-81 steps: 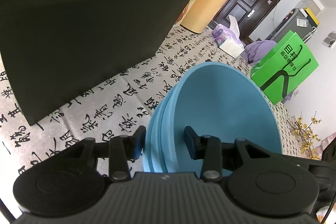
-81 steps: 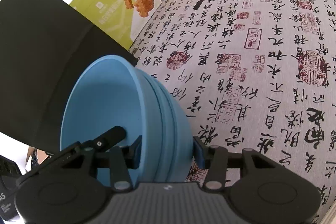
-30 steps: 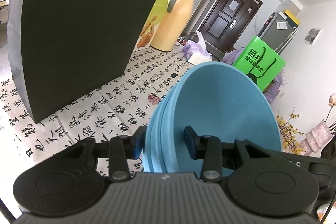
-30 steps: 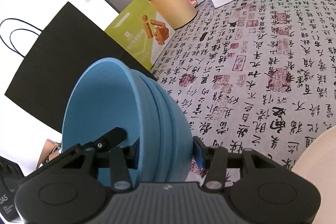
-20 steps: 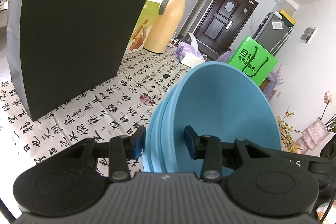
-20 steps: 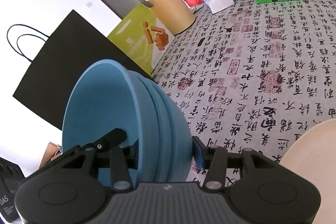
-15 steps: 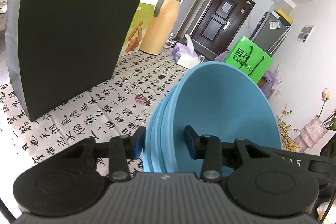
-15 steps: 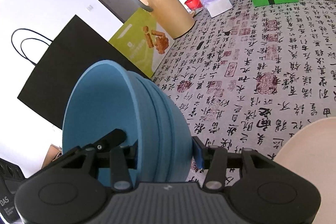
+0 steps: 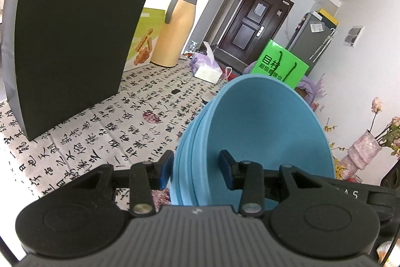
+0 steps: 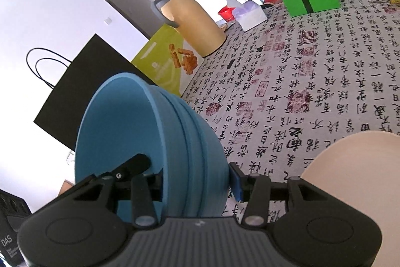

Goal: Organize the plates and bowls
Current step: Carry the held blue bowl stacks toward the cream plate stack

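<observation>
A nested stack of blue bowls (image 9: 262, 131) hangs above the calligraphy-print tablecloth (image 9: 105, 142), held from two sides. My left gripper (image 9: 196, 169) is shut on one side of the stack's rim, one pad outside, one inside the top bowl. My right gripper (image 10: 197, 179) is shut on the opposite side of the same blue bowls (image 10: 140, 137), its left finger inside the bowl and its blue right pad against the outer wall. A pale beige plate (image 10: 355, 167) lies on the cloth at the lower right of the right wrist view.
A tall black paper bag (image 9: 75, 24) stands at the left, with a green box (image 10: 170, 61) and a tan thermos jug (image 9: 175, 29) beyond it. A tissue box (image 9: 207, 69) and a green shopping bag (image 9: 280, 66) stand at the table's far end. A vase of flowers (image 9: 362, 152) stands at right.
Both grippers, still gripping the bowl stack, have drawn back from the black bag and risen slightly. More of the room shows, and the beige plate has come further into the right wrist view.
</observation>
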{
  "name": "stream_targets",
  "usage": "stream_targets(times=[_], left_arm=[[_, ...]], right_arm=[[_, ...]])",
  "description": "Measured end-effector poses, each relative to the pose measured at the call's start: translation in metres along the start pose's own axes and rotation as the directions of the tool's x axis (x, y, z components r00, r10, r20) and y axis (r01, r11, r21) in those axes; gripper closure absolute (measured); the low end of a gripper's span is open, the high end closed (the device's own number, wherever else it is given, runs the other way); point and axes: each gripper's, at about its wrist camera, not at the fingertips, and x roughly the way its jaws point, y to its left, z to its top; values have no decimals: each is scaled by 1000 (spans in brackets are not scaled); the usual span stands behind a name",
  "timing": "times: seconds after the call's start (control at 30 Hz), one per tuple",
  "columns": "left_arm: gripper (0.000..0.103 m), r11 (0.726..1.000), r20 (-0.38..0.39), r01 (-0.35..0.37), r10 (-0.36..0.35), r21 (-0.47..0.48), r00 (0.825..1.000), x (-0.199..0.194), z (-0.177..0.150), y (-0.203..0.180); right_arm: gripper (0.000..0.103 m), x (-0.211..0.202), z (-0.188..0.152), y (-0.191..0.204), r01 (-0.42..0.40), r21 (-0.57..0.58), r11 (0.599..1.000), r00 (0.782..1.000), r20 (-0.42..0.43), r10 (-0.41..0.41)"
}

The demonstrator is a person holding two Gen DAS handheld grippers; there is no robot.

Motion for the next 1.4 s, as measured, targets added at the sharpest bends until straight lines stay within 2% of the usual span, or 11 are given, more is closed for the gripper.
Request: stream_targets(times=[0.9,1.4], left_arm=[[63,995,-48,74,-71,69,996,4,-34,-64],[63,987,-100,113,-101,117,990,19,-60,-101]], right_arm=[[57,-65,-16,-59,15,86,996,997,78,-21],[57,-95,-23,-98,57,144,988,991,108,-73]])
